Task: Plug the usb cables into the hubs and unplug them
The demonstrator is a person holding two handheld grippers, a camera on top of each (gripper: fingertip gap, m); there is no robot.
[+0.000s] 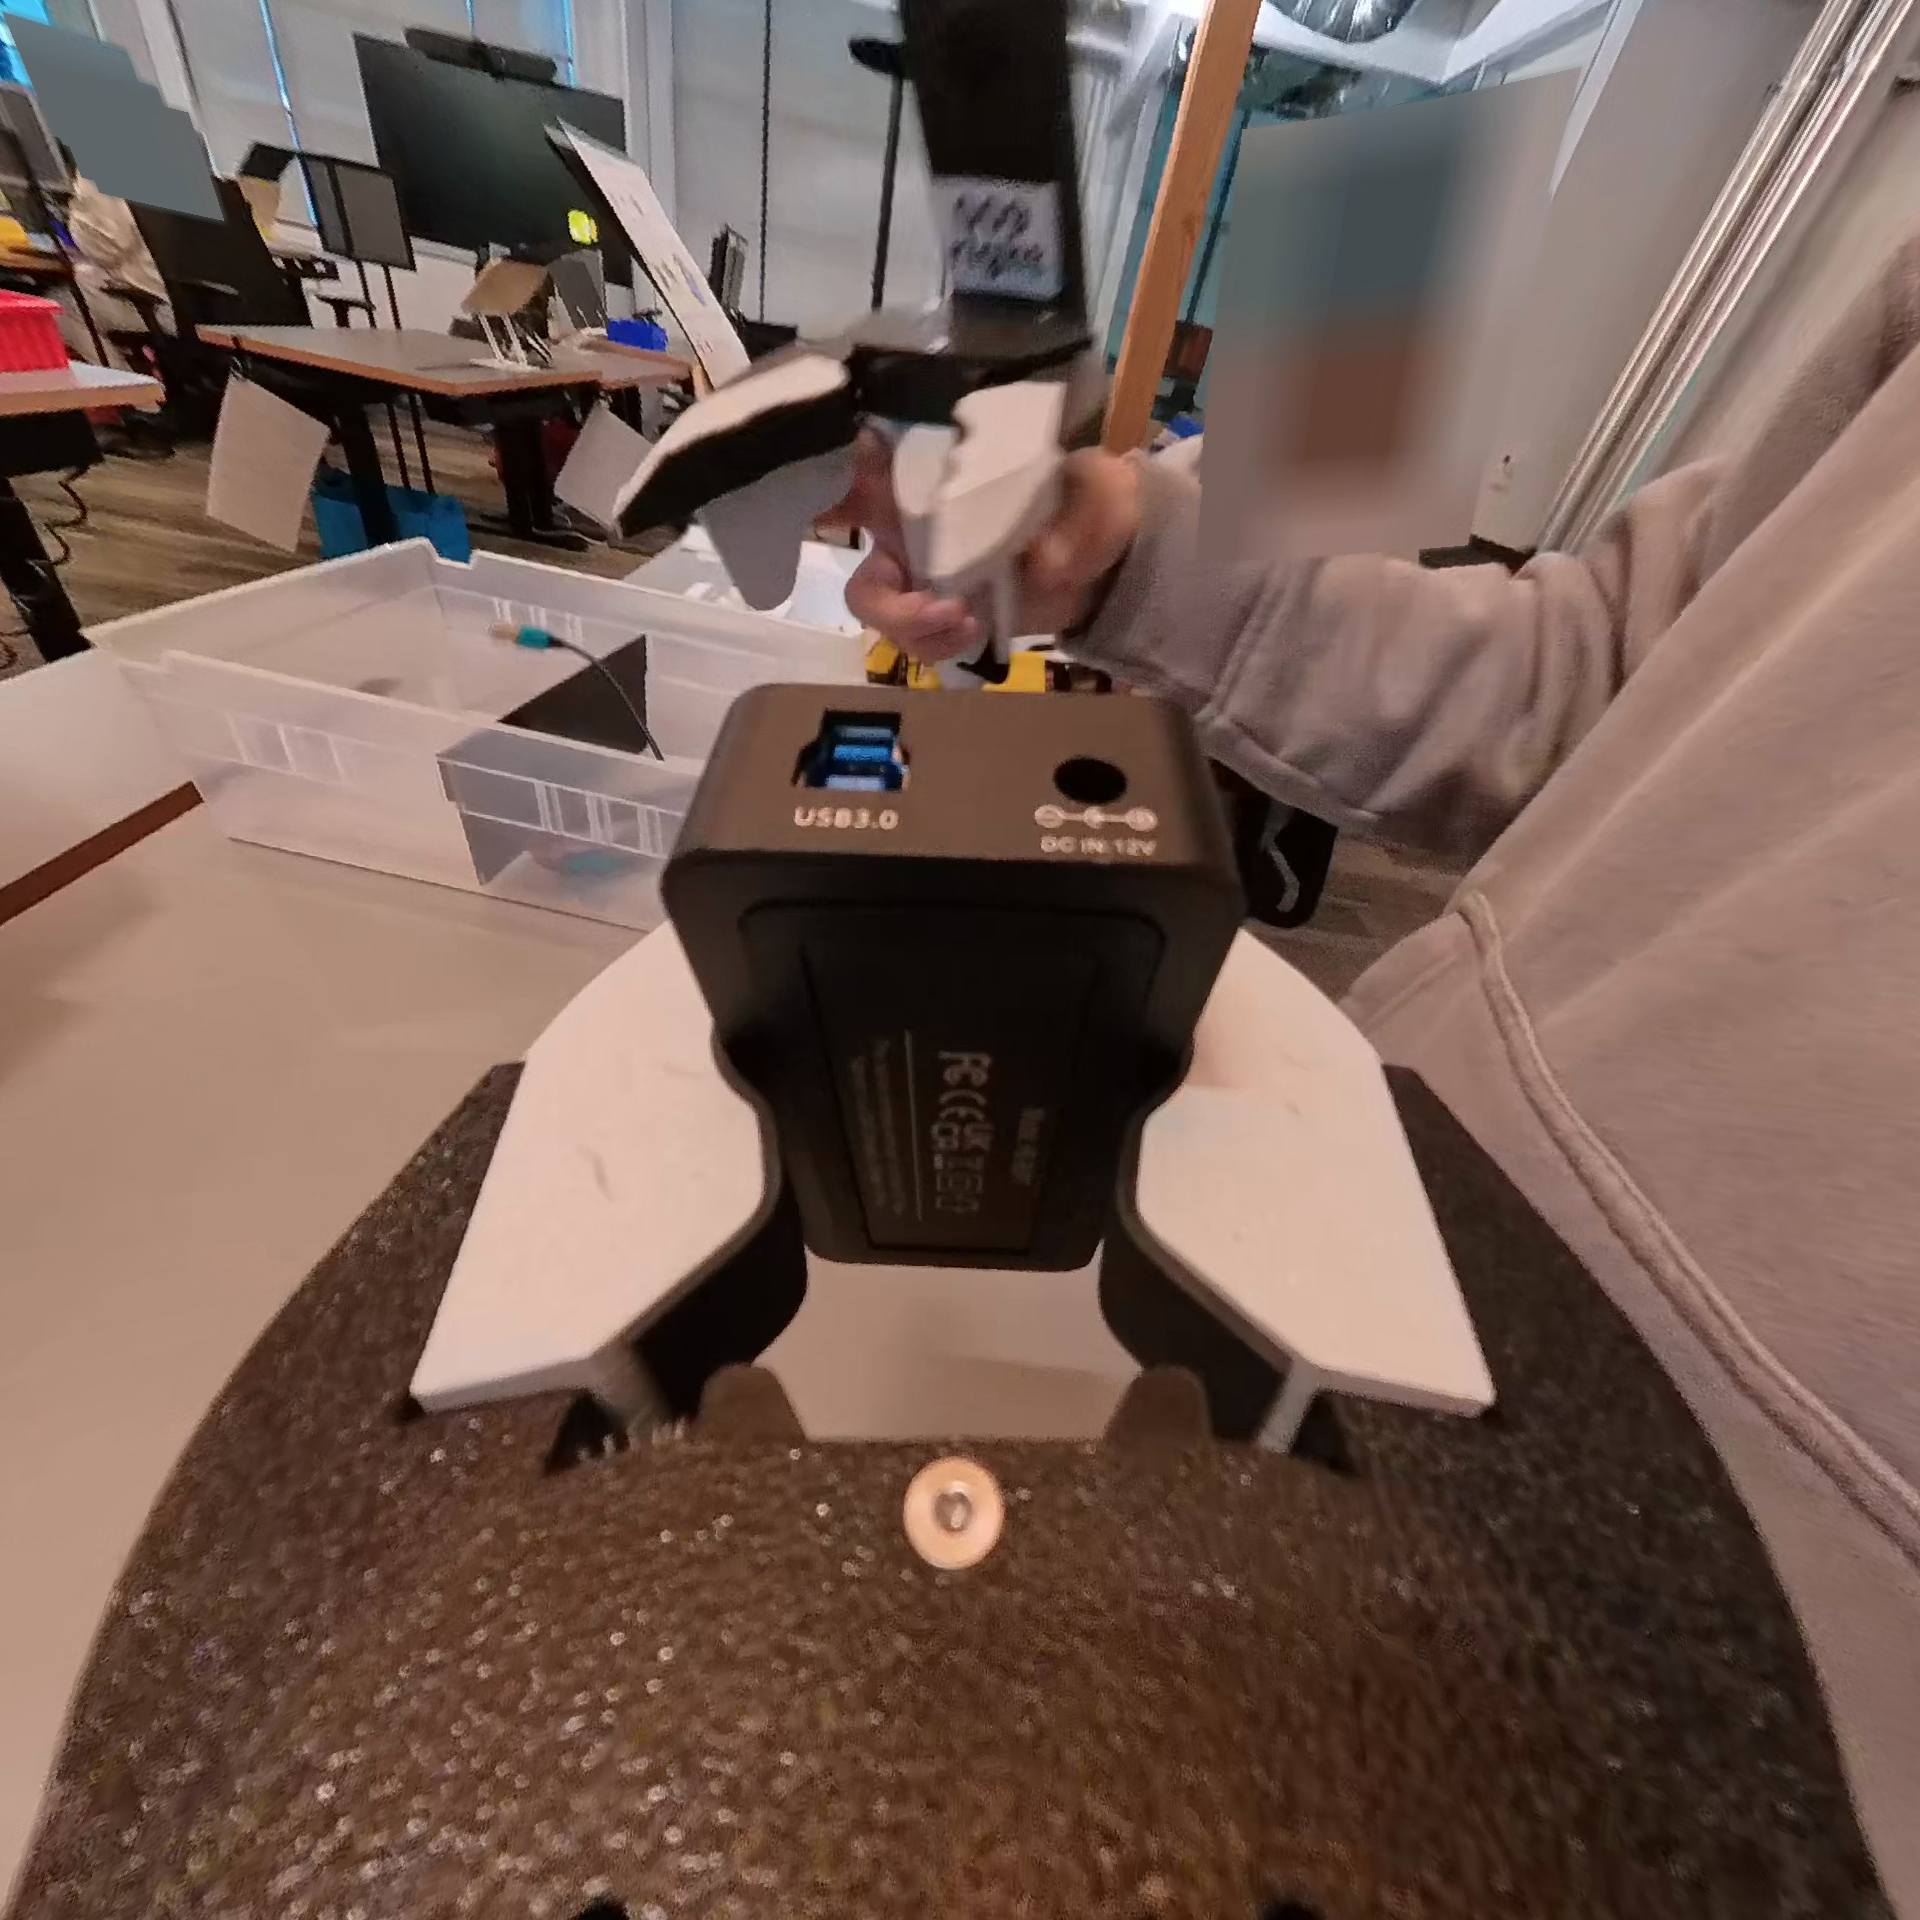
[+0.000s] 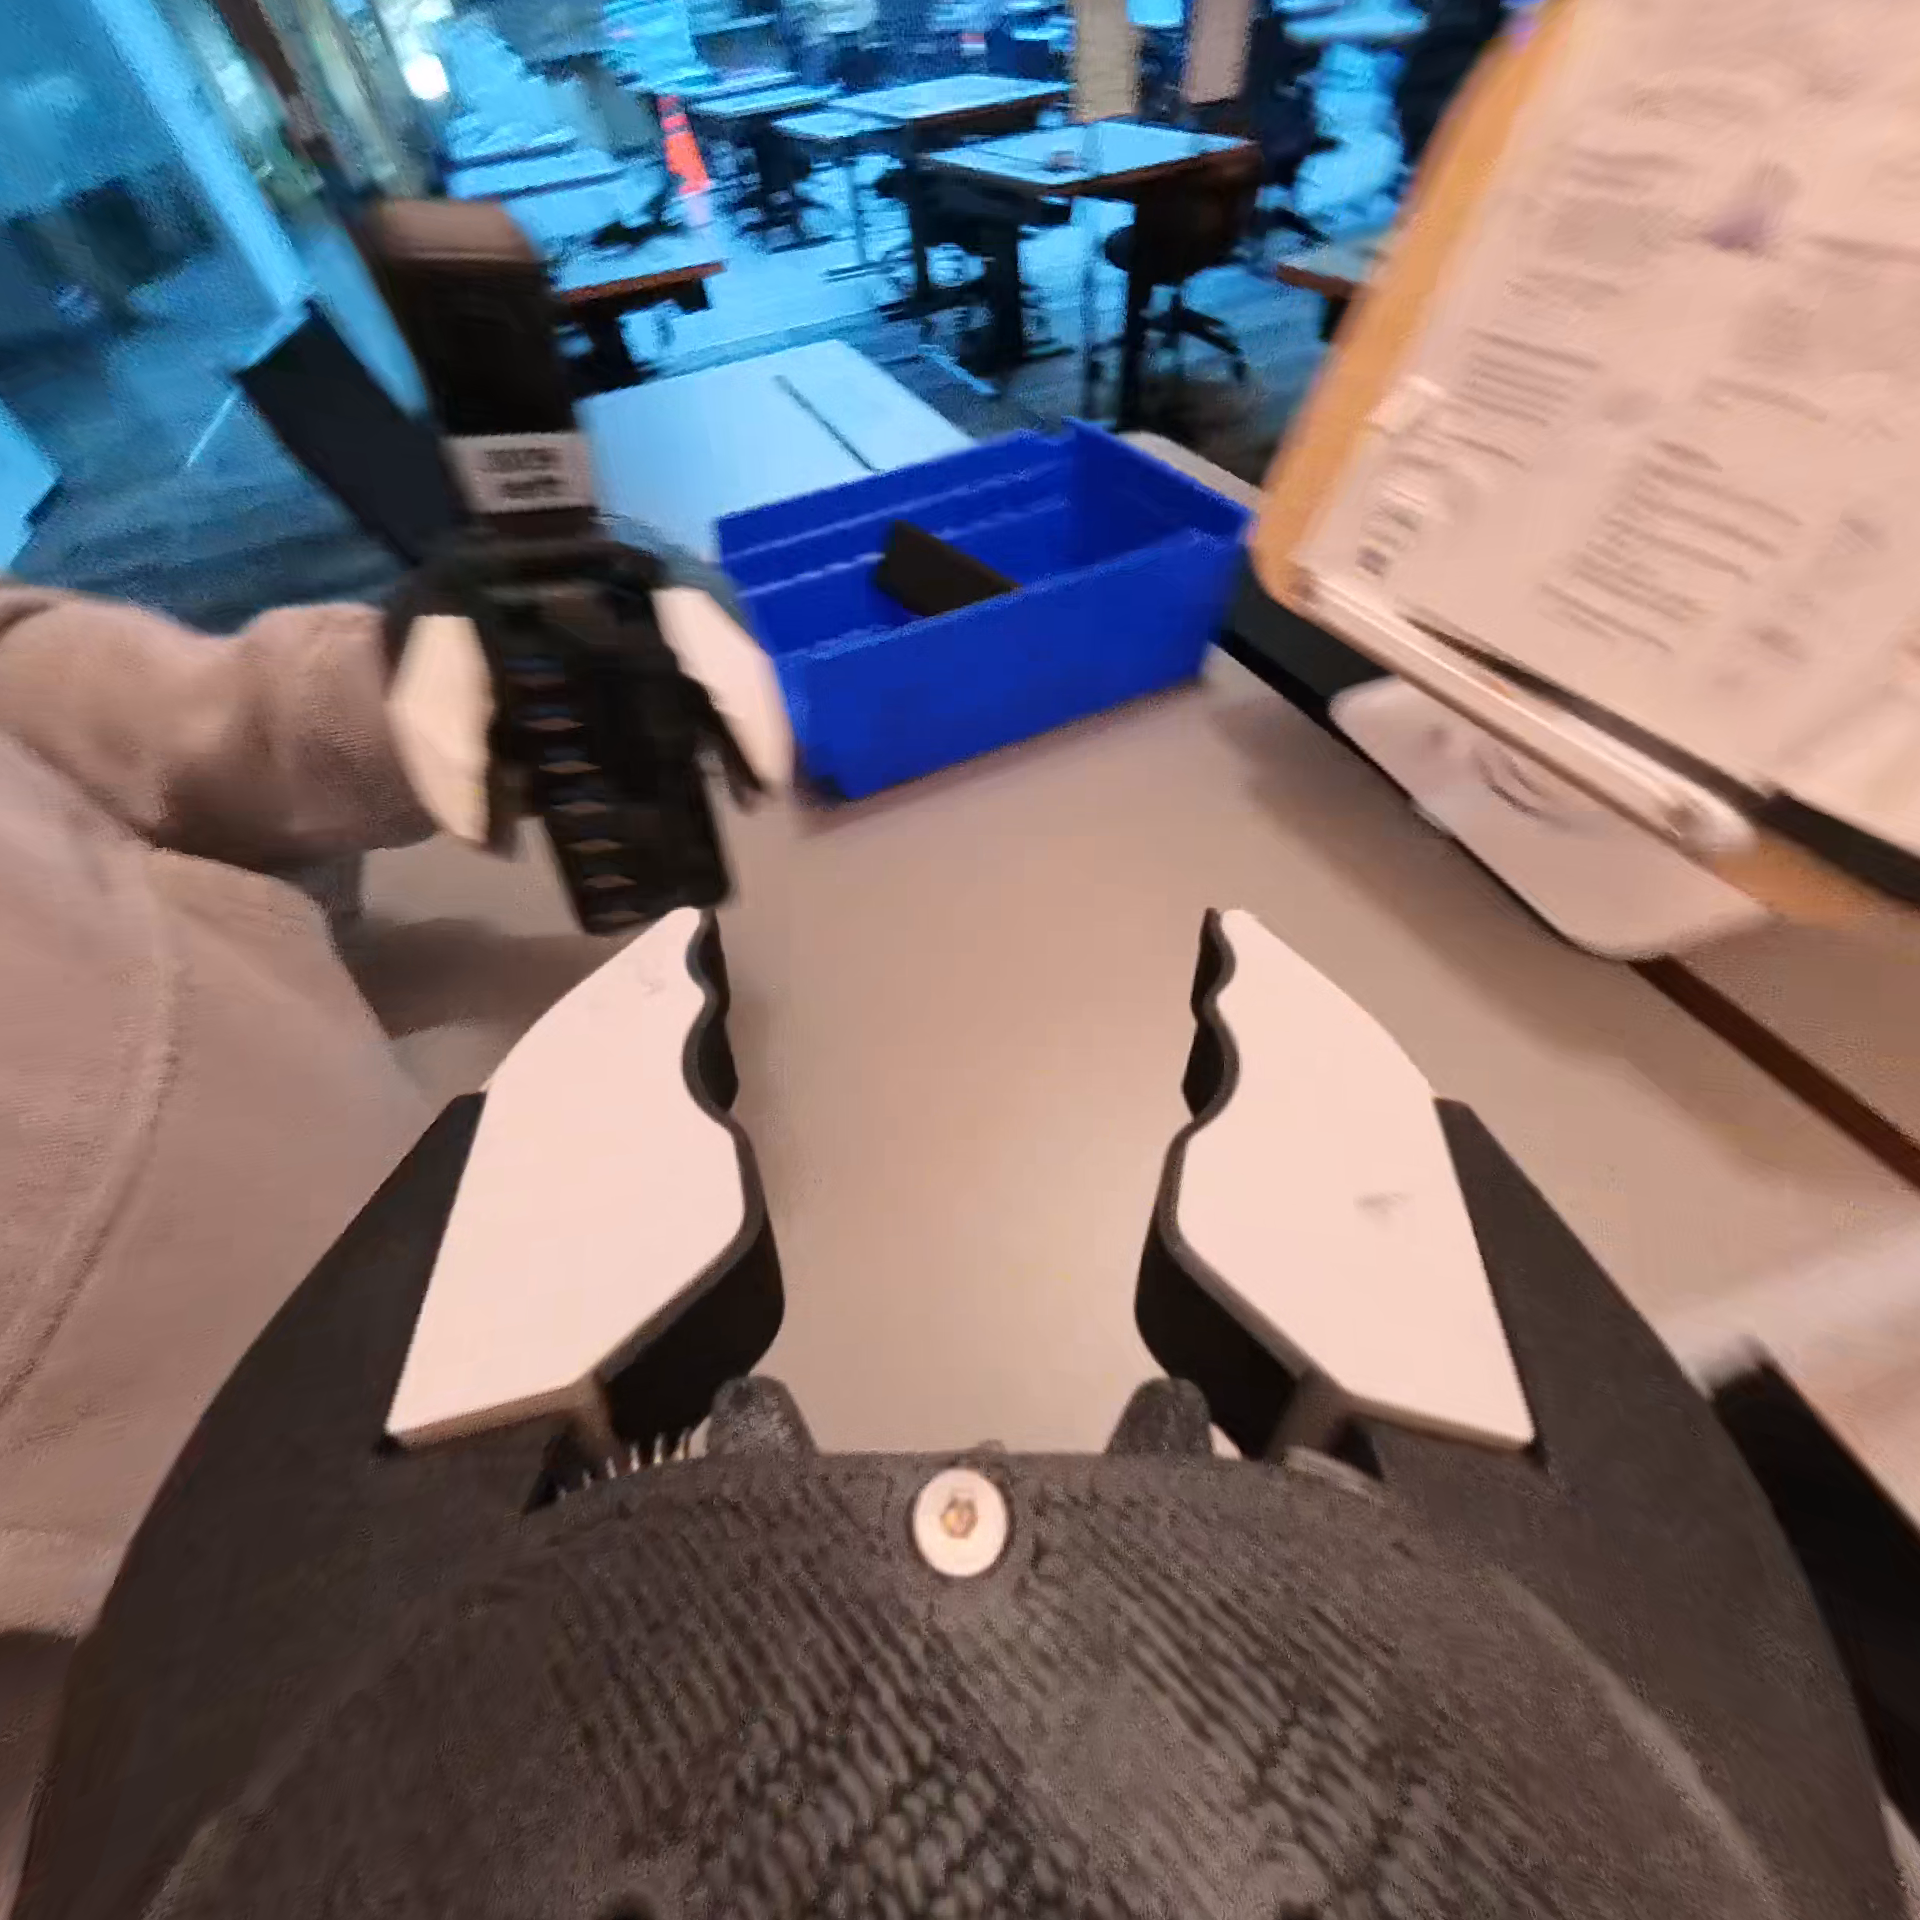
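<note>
My left gripper (image 1: 951, 997) is shut on a black USB hub (image 1: 951, 831) and holds it above the table. The hub's end face shows a blue port and a round socket. In the right wrist view the same hub (image 2: 623, 790) shows a row of ports, held in the left gripper (image 2: 592, 748) at the left. My right gripper (image 2: 958, 935) is open and empty over the table; it also shows in the left wrist view (image 1: 862, 488), raised beyond the hub, in a hand. A cable with a green plug (image 1: 530, 636) lies in a clear bin.
Clear plastic bins (image 1: 312, 727) stand on the white table (image 1: 260, 1039) behind the hub. A blue divided bin (image 2: 1039, 634) sits at the table's far edge. A board with paper sheets (image 2: 1610, 416) leans in at the right. A grey sleeve (image 1: 1455, 644) fills the right side.
</note>
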